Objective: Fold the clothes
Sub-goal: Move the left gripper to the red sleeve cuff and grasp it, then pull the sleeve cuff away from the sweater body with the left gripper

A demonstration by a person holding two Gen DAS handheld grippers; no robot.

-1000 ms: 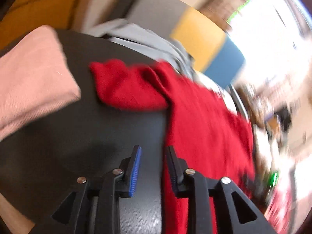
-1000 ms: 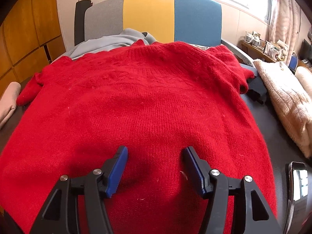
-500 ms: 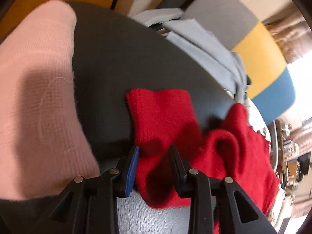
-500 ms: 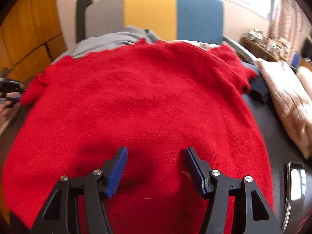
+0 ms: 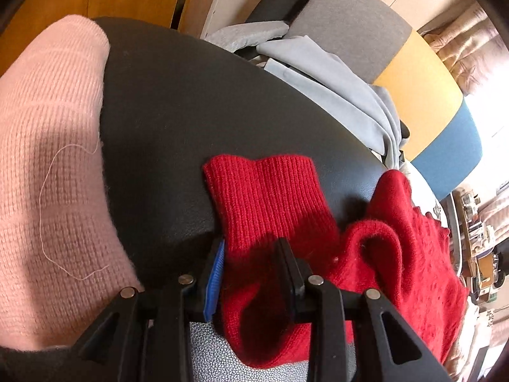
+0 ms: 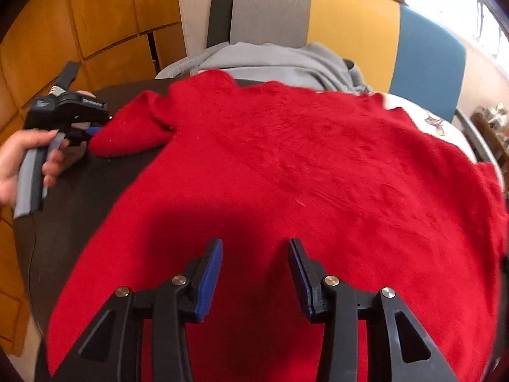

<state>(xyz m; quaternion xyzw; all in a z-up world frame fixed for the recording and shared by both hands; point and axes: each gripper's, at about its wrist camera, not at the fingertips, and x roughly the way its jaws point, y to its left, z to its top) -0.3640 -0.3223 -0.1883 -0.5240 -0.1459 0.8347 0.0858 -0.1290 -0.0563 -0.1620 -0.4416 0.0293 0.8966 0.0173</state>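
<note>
A red knitted sweater [image 6: 302,165] lies spread flat on the black table [image 5: 175,111]. Its left sleeve cuff [image 5: 267,197] points toward the table's far edge. My left gripper [image 5: 251,248] has the sleeve bunched between its fingers, and its jaws are closing onto the fabric. The right wrist view shows that same left gripper [image 6: 92,131] at the sleeve's tip, held by a person's hand [image 6: 19,165]. My right gripper [image 6: 256,248] hovers over the near part of the sweater's body. Its jaws are closing, with nothing pinched between them.
A folded pink knit [image 5: 47,159] lies on the table left of the sleeve. Grey clothes [image 5: 334,89] are heaped on a chair with a grey, yellow and blue back [image 6: 350,22] behind the table. Wooden cabinet doors [image 6: 95,25] stand at the far left.
My left gripper came down onto the sleeve cuff, and its jaws have narrowed around it. My right gripper swung left over the sweater and its jaws drew closer together.
</note>
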